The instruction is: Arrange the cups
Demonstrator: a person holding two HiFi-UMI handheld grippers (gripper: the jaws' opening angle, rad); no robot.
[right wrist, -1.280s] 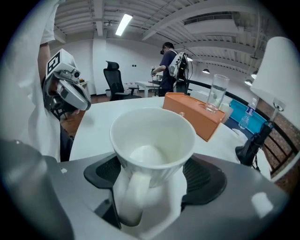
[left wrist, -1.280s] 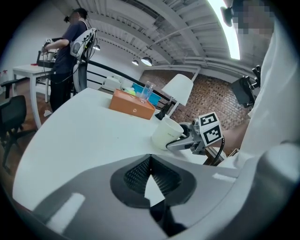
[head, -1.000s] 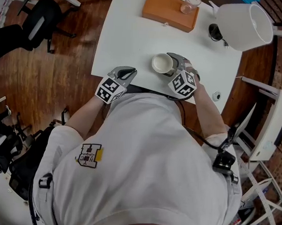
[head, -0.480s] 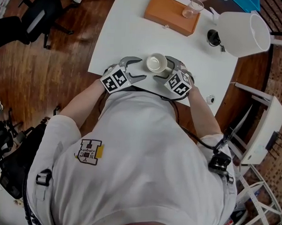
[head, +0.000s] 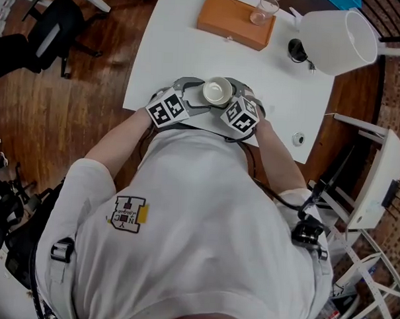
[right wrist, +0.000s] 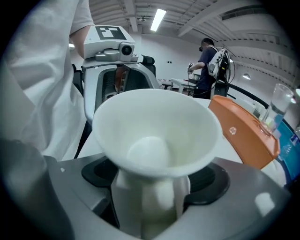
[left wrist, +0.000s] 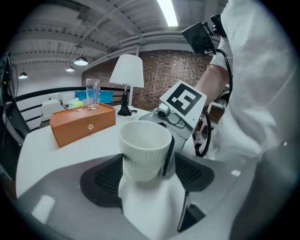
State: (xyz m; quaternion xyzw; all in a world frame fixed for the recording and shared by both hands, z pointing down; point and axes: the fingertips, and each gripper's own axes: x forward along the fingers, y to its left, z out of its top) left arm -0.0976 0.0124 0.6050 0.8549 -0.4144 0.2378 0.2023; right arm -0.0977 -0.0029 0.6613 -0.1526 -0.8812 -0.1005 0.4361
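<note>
A white ribbed cup (head: 217, 91) is at the near edge of the white table (head: 172, 48), between both grippers. My right gripper (head: 229, 96) comes at it from the right. Its jaws are closing and grip the cup's lower body (right wrist: 157, 126); one dark finger (left wrist: 168, 157) lies against the cup's side. From the left my left gripper (head: 197, 96) has its jaws opening, and the cup (left wrist: 144, 150) stands between its pads (left wrist: 108, 176) with a gap on the right. Whether the cup rests on the table or is held just above it, I cannot tell.
An orange box (head: 236, 20) lies at the far side with a clear glass (head: 260, 9) on it. A white lamp shade (head: 337, 39) leans at the far right over its dark base (head: 297, 49). A black chair (head: 53, 30) stands on the floor to the left.
My left gripper has swung right from the table edge to the cup and its shut jaws have opened round it. The right gripper has carried the cup a little left.
</note>
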